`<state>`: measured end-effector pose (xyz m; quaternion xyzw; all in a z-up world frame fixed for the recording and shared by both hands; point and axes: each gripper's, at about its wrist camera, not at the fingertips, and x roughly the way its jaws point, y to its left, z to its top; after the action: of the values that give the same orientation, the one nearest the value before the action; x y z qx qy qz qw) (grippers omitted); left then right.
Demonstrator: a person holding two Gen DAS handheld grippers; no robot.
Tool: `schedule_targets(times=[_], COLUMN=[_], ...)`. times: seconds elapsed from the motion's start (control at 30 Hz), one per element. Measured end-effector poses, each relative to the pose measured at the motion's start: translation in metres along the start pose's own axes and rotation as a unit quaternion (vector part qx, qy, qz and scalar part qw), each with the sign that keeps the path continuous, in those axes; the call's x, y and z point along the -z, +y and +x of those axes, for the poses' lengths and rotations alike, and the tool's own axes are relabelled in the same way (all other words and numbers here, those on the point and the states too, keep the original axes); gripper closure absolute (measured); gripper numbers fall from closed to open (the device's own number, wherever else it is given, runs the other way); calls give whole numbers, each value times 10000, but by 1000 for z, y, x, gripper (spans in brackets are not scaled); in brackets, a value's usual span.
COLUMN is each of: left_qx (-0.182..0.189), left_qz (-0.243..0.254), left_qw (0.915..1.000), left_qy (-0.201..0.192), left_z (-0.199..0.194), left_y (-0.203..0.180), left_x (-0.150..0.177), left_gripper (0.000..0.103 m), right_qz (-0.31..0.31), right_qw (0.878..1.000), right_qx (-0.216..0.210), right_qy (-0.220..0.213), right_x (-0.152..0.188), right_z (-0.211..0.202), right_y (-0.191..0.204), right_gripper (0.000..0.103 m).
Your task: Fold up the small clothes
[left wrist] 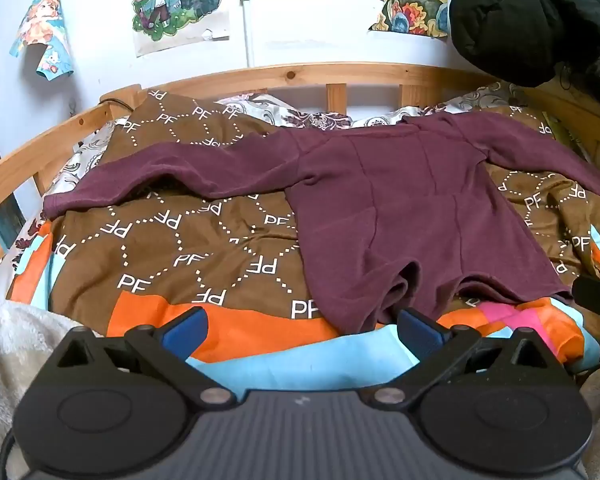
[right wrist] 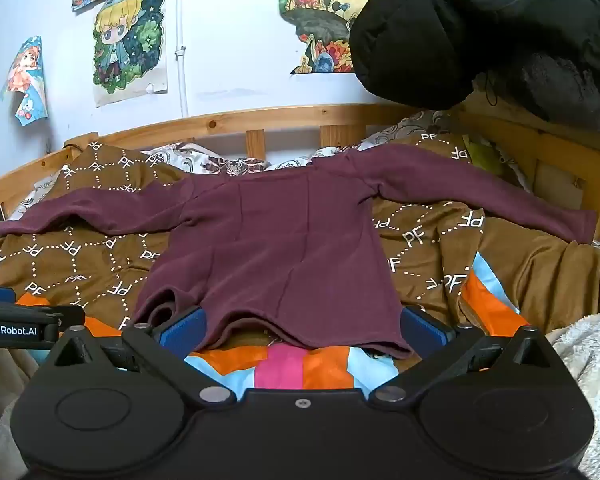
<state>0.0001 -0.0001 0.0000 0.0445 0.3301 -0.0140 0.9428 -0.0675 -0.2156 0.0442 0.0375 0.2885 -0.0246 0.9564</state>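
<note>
Your left gripper (left wrist: 302,330) has its blue-padded fingers (left wrist: 184,330) spread wide with nothing between them, hovering at the near edge of the bed just short of the hem of the maroon long-sleeved top (left wrist: 400,216); its right finger sits just beside the hem's near-left corner, and whether it touches the cloth you cannot tell. Your right gripper (right wrist: 306,330) is likewise spread wide, its two blue fingers (right wrist: 424,330) bracketing the hem of the same top (right wrist: 284,248), which drapes just above and between them without being pinched. In the right wrist view the other gripper's black body, marked GenRobot.AI, shows at the left edge.

That top lies spread flat, hem toward you and neck toward the far rail, both sleeves stretched out sideways, the left one slightly bent and rumpled. The hem is wavy, with a small bunched fold at its left corner.

Under it lies a brown blanket (left wrist: 172,240) printed with white PF letters and dotted hexagons, bordered in orange, light blue and pink near you. A floral sheet (left wrist: 260,106) shows beyond it, against the wooden bed rail (left wrist: 300,72). Cartoon posters (left wrist: 178,0) hang on the pale wall, a black padded jacket (right wrist: 480,32) hangs at upper right, and a white fleecy throw (left wrist: 16,340) lies at the bed's near edge
</note>
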Motion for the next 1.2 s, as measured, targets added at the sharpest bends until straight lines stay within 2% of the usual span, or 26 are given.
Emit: schedule_targets(times=[1.2], left_qx=[13], left_qz=[-27], left_qw=[10000], left_qy=[34], left_z=[1], left_y=[-1], left_x=[1], left_gripper=[1], right_qz=[40], right_qw=[10000], right_qx=[-24], right_qy=[56], right_x=[0], right_z=[1], right_y=[-1], right_gripper=[0])
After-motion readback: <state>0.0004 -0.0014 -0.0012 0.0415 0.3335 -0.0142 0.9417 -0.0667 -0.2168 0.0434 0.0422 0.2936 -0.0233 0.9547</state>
